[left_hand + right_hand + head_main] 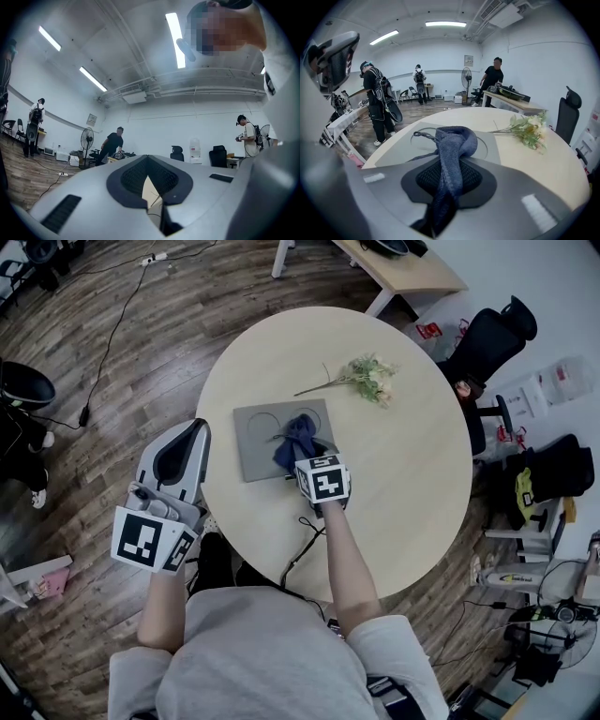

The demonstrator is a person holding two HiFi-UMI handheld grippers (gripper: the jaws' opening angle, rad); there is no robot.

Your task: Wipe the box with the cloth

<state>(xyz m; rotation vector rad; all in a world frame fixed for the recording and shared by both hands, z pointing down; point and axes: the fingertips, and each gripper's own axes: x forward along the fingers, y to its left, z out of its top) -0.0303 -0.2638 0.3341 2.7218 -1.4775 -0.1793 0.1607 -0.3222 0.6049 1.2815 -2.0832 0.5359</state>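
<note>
A flat grey box (255, 448) lies on the round beige table (403, 493), left of its middle. A dark blue cloth (298, 437) rests bunched on the box's right part. My right gripper (305, 459) is shut on the cloth's near end, just above the box's right edge. In the right gripper view the cloth (454, 143) runs up between the jaws of the right gripper (449, 180) and folds down onto the box (391, 152). My left gripper (186, 444) hangs off the table's left rim with jaws together, holding nothing. The left gripper (149, 183) points up toward the room.
A sprig of artificial flowers (366, 378) lies on the table beyond the box, also in the right gripper view (528, 127). A black cable (302, 549) trails over the near rim. A black office chair (487, 341) stands at the right. Several people stand around the room.
</note>
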